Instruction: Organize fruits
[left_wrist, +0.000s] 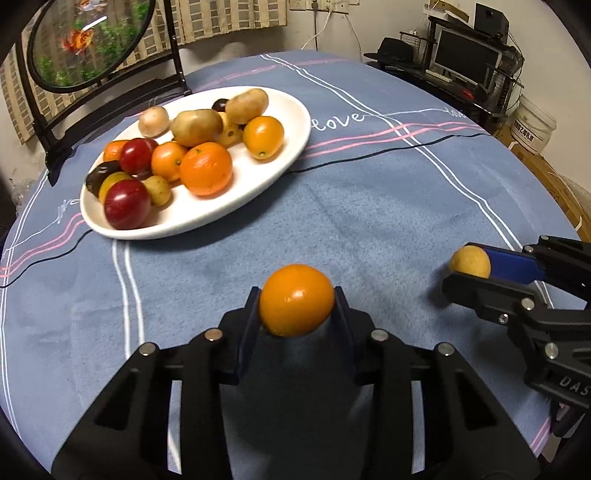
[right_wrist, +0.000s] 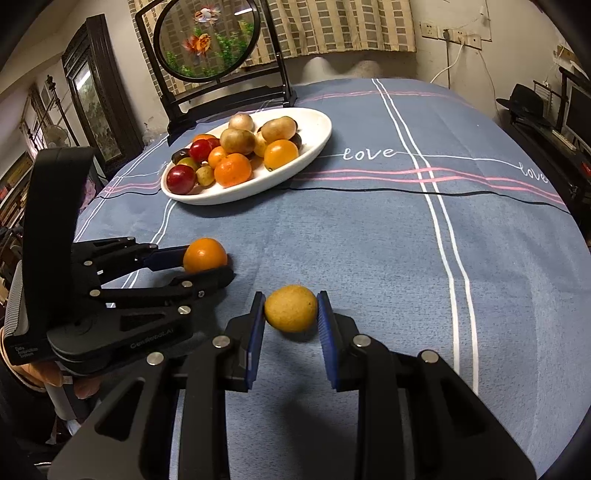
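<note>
Meanwhile, short of the white plate (left_wrist: 295, 122) heaped with fruit, the left gripper (left_wrist: 297, 304) is clamped on a small orange (left_wrist: 296, 299) and the right gripper (right_wrist: 290, 310) on a yellow fruit (right_wrist: 291, 307) — both held across the widest part. Light, round, smooth-skinned and likely slippery — they probably call for a centred, gentle squeeze.

A tabletop (right_wrist: 369, 258) under a blue-grey cloth with white and pink stripes and "love" lettering carries a white oval plate (right_wrist: 317, 147) heaped with fruit. Behind the plate stands a round goldfish screen (right_wrist: 207, 40) in a black stand.
</note>
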